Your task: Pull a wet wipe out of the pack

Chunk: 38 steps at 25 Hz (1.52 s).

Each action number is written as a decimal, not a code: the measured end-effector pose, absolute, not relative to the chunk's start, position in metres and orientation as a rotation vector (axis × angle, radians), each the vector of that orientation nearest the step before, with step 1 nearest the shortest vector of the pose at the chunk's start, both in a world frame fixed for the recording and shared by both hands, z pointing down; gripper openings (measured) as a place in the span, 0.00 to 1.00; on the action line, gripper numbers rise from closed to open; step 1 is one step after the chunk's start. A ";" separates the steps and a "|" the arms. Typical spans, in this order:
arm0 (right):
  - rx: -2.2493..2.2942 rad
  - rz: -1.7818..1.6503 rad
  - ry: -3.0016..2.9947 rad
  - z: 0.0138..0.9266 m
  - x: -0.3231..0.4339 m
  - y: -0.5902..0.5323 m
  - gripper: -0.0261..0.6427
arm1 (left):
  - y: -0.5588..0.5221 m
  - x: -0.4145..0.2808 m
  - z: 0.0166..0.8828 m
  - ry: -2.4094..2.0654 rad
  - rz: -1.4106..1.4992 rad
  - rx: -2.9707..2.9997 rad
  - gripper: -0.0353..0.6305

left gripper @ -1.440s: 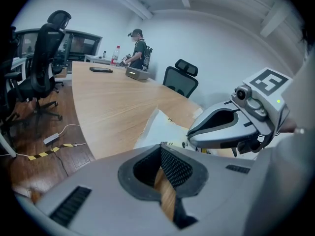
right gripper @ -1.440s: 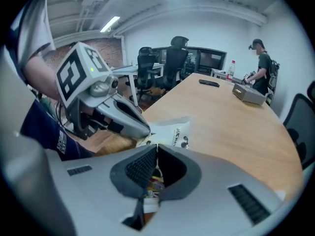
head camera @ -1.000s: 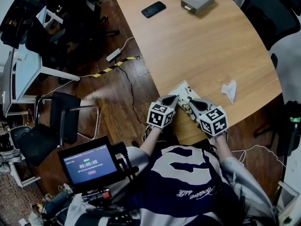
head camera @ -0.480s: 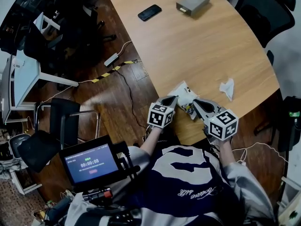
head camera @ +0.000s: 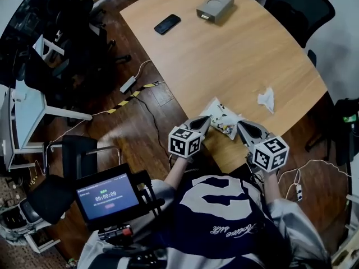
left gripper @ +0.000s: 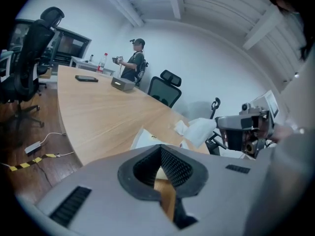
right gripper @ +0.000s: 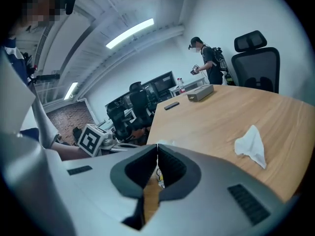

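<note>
Two grippers sit at the near edge of the wooden table (head camera: 241, 49), one on each side of the wet wipe pack (head camera: 221, 116), which lies flat close to that edge. The left gripper (head camera: 205, 120) points at the pack's left end, its tip right at it, and its own view shows the jaws pressed together at the tips with nothing caught between them. The right gripper (head camera: 240, 125) noses in from the pack's right side, and it too is clenched tight on nothing, tips meeting above a sliver of pack and wood. One crumpled wipe (head camera: 266, 98) lies loose on the table, off to the pack's right. Far across the tabletop rest a dark phone (head camera: 168, 23) and a grey box (head camera: 215, 5).
</note>
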State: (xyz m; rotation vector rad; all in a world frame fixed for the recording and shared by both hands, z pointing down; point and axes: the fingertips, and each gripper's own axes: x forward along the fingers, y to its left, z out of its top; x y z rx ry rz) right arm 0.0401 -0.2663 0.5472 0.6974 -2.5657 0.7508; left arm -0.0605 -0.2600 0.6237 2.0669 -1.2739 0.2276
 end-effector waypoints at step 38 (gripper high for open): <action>1.383 0.786 -2.545 0.499 0.141 0.008 0.04 | -0.012 0.014 0.514 -0.899 0.041 2.288 0.06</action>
